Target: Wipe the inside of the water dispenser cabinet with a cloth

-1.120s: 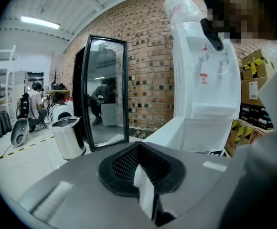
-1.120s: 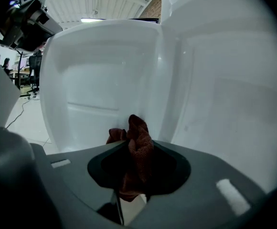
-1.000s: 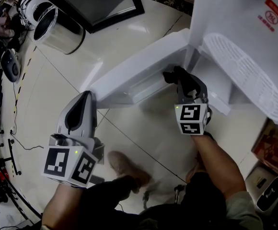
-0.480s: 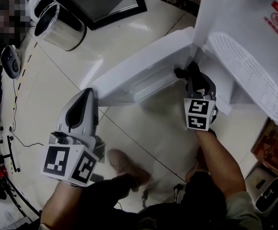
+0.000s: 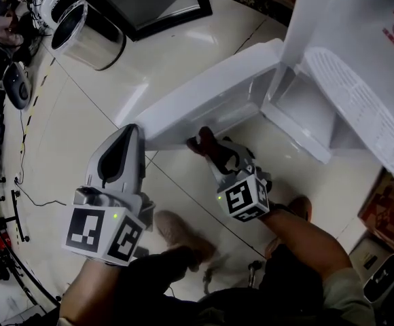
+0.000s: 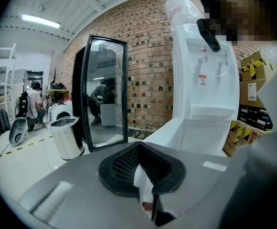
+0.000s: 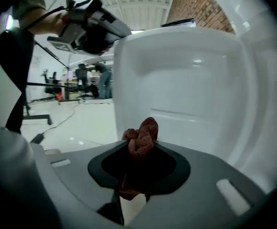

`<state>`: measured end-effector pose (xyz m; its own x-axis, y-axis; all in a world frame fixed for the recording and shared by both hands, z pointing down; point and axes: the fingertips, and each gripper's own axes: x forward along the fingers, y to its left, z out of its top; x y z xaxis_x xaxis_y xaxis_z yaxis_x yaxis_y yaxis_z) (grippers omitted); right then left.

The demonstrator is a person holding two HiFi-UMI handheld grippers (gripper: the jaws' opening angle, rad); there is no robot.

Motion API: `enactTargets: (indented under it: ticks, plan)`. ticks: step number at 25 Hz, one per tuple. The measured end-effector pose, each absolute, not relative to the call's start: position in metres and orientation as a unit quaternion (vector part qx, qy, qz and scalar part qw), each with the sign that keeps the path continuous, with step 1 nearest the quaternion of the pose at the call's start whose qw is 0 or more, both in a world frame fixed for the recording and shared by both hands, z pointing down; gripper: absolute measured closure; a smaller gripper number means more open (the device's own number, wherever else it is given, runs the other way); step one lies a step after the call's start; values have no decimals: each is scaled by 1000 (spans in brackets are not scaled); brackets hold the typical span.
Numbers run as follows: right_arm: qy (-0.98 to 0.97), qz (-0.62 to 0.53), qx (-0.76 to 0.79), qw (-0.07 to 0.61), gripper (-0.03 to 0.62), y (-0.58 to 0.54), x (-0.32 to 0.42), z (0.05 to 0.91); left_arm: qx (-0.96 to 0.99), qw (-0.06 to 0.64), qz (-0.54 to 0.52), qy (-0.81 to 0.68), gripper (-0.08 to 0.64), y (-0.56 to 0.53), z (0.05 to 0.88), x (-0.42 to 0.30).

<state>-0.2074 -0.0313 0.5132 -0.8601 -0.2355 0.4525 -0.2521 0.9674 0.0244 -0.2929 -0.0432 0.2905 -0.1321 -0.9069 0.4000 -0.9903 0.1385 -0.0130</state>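
The grey left gripper (image 5: 127,131), its jaws pressed together on nothing, is hovering over the pale tiled floor (image 5: 115,66). The grey right gripper (image 5: 209,151), its jaws narrowly clamping the one bunched reddish-brown cloth (image 5: 202,141), is pointing at the inner face of the single white cabinet door (image 5: 204,94), which is standing open. The door's long axis is running up and rightward to the open cabinet (image 5: 306,111) of the one white water dispenser (image 5: 346,26). That cabinet is lying to the right of the cloth, nearer the right hand.

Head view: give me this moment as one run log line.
left gripper: shut, empty | right gripper: shut on cloth | cloth: at open cabinet door, contact unclear
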Motion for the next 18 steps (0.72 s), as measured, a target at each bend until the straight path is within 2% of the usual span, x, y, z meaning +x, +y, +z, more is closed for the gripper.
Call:
enactTargets:
  ticks: [3,6,14,18]
  plan:
    - [-967,11,38,252,474,10,-233,528,643,145,138,-739,560,-43,290,-291]
    - [-960,-7,11,279,474,25,-247,549,645,144,137,-738,560,-42,290,-290]
    - [-944,-42,21,328,477,8,-267,591,643,153,133,-738,560,-45,292,-295]
    - [-935,-46,81,341,479,-33,-255,602,659,165,110,-725,560,-51,296,-290]
